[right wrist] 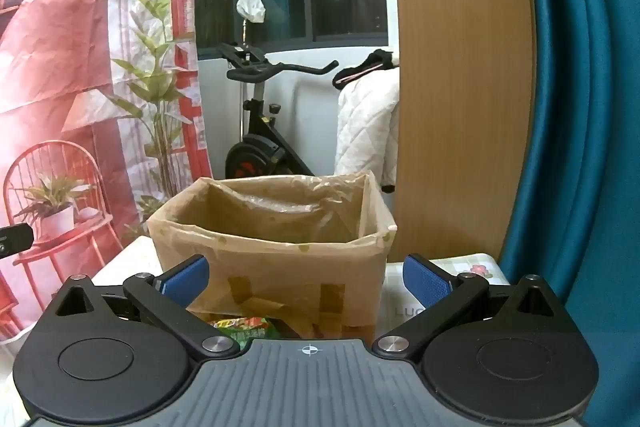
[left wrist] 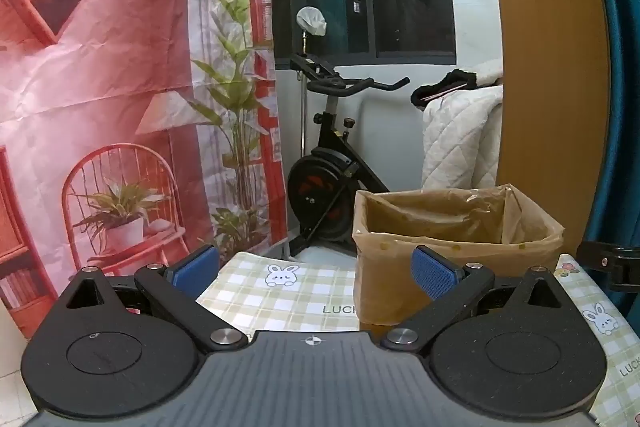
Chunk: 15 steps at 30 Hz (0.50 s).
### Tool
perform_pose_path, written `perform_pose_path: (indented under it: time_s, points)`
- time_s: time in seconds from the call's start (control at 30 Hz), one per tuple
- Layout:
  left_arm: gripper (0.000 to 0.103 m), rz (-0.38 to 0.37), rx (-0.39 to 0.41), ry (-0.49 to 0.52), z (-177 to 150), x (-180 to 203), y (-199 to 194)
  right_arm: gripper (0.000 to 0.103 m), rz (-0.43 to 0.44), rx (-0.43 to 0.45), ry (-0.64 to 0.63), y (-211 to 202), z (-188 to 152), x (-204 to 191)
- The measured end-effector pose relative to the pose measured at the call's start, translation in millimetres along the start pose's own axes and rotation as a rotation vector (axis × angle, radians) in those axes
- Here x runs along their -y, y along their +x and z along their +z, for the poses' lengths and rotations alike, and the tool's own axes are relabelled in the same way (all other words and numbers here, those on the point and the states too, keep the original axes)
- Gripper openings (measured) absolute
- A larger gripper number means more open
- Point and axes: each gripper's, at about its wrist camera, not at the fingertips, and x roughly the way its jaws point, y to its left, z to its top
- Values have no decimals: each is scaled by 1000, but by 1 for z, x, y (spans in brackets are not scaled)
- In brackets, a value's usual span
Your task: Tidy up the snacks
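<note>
A brown cardboard box lined with clear plastic (left wrist: 456, 251) stands on the checked tablecloth (left wrist: 280, 299). It fills the middle of the right wrist view (right wrist: 272, 247). A green and yellow snack packet (right wrist: 244, 331) lies in front of the box, just beyond my right gripper's base and partly hidden by it. My left gripper (left wrist: 316, 271) is open and empty, to the left of the box. My right gripper (right wrist: 306, 279) is open and empty, facing the box's front wall.
A red printed backdrop (left wrist: 100, 107) hangs on the left. An exercise bike (left wrist: 332, 163) stands behind the table. A wooden panel (left wrist: 552, 67) and a teal curtain (right wrist: 580, 107) are on the right. A white quilt (left wrist: 460, 139) hangs by the panel.
</note>
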Motion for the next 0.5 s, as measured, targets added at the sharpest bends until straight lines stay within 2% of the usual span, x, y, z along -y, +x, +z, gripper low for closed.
perform_pose_path:
  time_s: [0.03,0.3,0.5]
  points:
    - [103,-18,-28,-29,1,-2,1,102,-1,1,0,0,0,1]
    - [103,-43,-4,-29,1,-14,-5,102,-2,9,-16,0,1,-3]
    - [103,-11,-13,-34,-3,-4,2,102,-3,10,-17,-1,-1,-1]
